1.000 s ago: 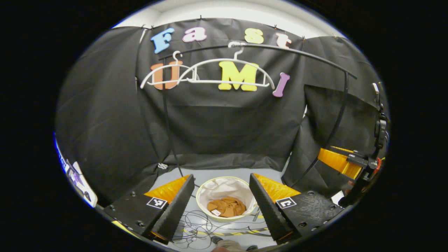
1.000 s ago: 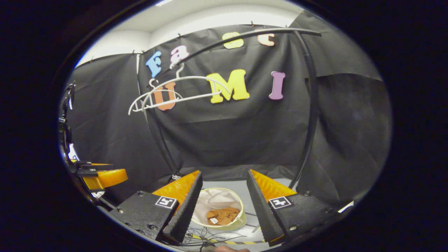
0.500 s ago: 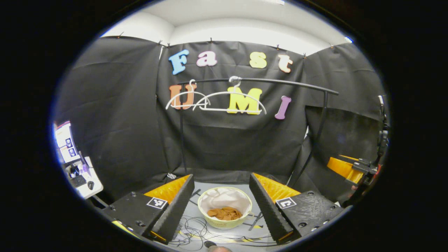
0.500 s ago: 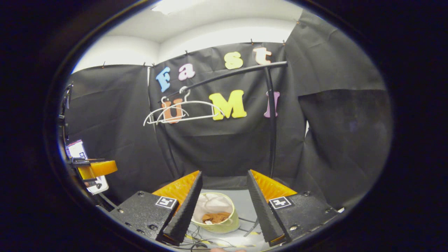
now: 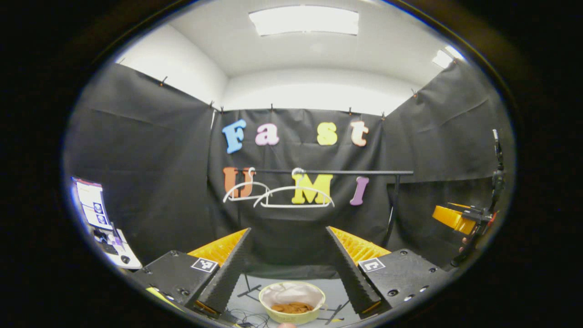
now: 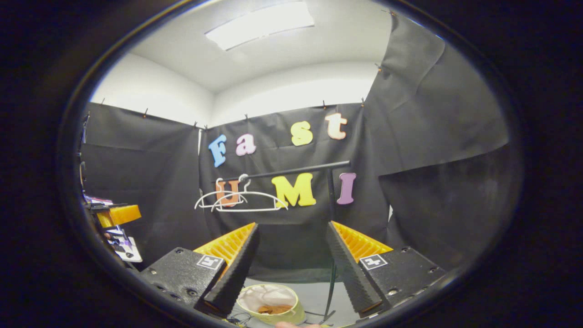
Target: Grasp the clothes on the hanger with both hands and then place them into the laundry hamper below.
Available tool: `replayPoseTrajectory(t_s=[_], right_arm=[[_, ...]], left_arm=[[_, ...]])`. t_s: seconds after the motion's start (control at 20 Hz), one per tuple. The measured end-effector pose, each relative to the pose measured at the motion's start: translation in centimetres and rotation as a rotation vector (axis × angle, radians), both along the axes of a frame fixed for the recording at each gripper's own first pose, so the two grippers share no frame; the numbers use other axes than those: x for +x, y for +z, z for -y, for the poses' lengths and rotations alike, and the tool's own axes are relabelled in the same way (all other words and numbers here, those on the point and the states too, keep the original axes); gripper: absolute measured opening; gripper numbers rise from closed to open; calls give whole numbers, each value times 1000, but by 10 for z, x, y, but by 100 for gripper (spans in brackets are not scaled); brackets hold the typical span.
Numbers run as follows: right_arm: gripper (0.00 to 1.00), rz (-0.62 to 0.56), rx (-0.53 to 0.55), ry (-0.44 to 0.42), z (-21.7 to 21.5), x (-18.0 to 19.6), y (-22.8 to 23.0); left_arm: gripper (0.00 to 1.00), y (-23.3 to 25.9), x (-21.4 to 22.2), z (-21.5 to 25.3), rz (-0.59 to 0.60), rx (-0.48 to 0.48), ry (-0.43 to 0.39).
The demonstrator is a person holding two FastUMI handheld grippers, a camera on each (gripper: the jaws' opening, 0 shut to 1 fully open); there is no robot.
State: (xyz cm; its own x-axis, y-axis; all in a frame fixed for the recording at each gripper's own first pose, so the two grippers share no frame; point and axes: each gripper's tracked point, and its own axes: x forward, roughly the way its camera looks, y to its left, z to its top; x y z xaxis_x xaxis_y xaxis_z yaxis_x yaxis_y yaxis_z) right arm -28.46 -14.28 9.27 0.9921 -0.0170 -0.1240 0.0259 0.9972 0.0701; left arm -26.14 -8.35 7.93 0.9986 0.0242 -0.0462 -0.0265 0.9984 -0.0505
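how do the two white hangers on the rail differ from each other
The nearer hanger looks wider than the far hanger. In the left gripper view the nearer hanger faces the camera almost flat, while the far hanger hangs to its left and is partly overlapped by it; they overlap in the right gripper view too. Both are white, both are bare, and both hook on the black rail. The brown garment lies in the hamper below.
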Motion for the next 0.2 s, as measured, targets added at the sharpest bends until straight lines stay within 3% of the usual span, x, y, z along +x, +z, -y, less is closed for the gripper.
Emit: replayPoseTrajectory(t_s=[0.2], right_arm=[[94, 89, -23, -14, 13, -19, 29]], left_arm=[[100, 28, -16, 2, 103, 3, 3]])
